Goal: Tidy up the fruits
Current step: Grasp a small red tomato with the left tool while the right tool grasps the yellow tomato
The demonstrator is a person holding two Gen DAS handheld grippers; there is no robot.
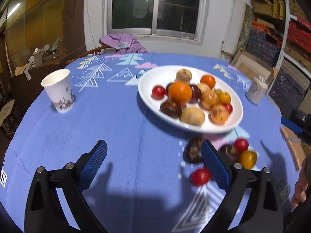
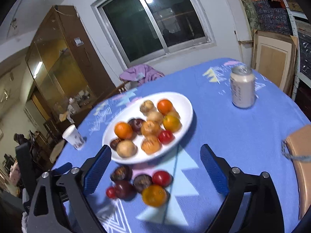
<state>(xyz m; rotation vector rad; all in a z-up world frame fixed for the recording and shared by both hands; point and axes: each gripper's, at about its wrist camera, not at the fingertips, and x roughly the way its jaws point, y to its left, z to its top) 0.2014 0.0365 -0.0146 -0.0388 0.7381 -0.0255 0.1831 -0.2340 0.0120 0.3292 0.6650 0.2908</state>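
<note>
From the left wrist, the left gripper (image 1: 153,161) spreads its jaws over bare blue cloth, with the white oval plate of fruit (image 1: 236,123) far right and loose small fruits (image 1: 200,176) near right. From the right wrist, the right gripper (image 2: 155,168) gapes empty above those fruits (image 2: 154,195), just near of the plate (image 2: 186,102).
</note>
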